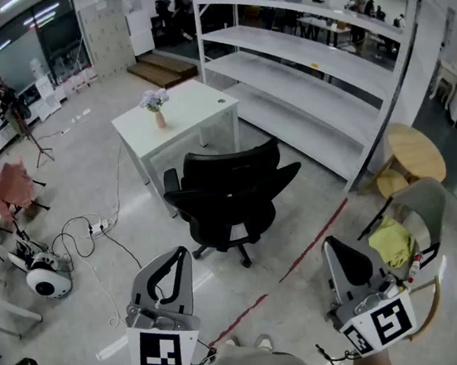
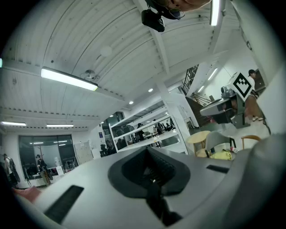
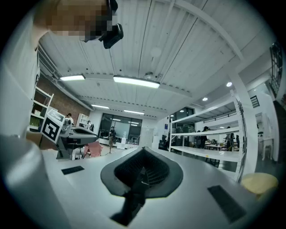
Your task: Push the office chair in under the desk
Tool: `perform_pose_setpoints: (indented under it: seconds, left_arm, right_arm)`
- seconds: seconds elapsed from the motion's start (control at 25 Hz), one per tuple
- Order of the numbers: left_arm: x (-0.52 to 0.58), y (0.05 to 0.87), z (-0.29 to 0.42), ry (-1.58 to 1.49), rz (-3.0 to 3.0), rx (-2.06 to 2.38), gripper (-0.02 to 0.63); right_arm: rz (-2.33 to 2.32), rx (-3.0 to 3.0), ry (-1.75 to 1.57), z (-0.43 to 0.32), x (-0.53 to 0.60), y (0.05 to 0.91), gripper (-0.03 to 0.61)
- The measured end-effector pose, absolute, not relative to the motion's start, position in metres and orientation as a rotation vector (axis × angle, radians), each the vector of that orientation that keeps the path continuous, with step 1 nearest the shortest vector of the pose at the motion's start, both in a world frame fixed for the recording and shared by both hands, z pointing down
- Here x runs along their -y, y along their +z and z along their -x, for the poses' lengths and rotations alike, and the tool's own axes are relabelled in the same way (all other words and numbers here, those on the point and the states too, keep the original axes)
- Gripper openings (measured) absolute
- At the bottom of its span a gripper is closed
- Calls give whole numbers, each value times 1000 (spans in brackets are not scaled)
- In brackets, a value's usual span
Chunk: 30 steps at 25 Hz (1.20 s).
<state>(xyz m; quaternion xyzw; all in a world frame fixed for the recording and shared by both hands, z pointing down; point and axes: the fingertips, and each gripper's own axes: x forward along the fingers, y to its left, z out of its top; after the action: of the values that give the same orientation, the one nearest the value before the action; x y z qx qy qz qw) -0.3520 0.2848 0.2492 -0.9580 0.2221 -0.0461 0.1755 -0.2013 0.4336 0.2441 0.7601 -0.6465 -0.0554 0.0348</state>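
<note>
In the head view a black office chair (image 1: 232, 194) stands on the floor just in front of a white desk (image 1: 190, 116), its backrest toward me and its seat outside the desk. A small vase of flowers (image 1: 156, 105) sits on the desktop. My left gripper (image 1: 174, 258) is at the bottom left, shut and empty, well short of the chair. My right gripper (image 1: 342, 248) is at the bottom right, also shut and empty. Both are held level, apart from the chair. In the left gripper view the jaws (image 2: 151, 174) meet with nothing between them; likewise in the right gripper view (image 3: 142, 172).
A long white shelving rack (image 1: 322, 65) runs along the right. A round wooden table (image 1: 417, 153) and a grey chair with a yellow cloth (image 1: 393, 241) stand at the right. Red tape (image 1: 304, 251) crosses the floor. Cables and a white device (image 1: 49, 280) lie at the left.
</note>
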Motion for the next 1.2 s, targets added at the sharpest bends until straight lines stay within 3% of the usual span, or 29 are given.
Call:
perform_pose_setpoints:
  seconds: [1.04,1.2]
  left_arm:
    - [-334,271,311,-264,2561,-627,8]
    - [-322,279,305,-288,2567,-632,8]
  right_arm:
    - [-2093,2003,-89,154,-469,299,6]
    - [-2106,1974,-65,141,-458,308,34]
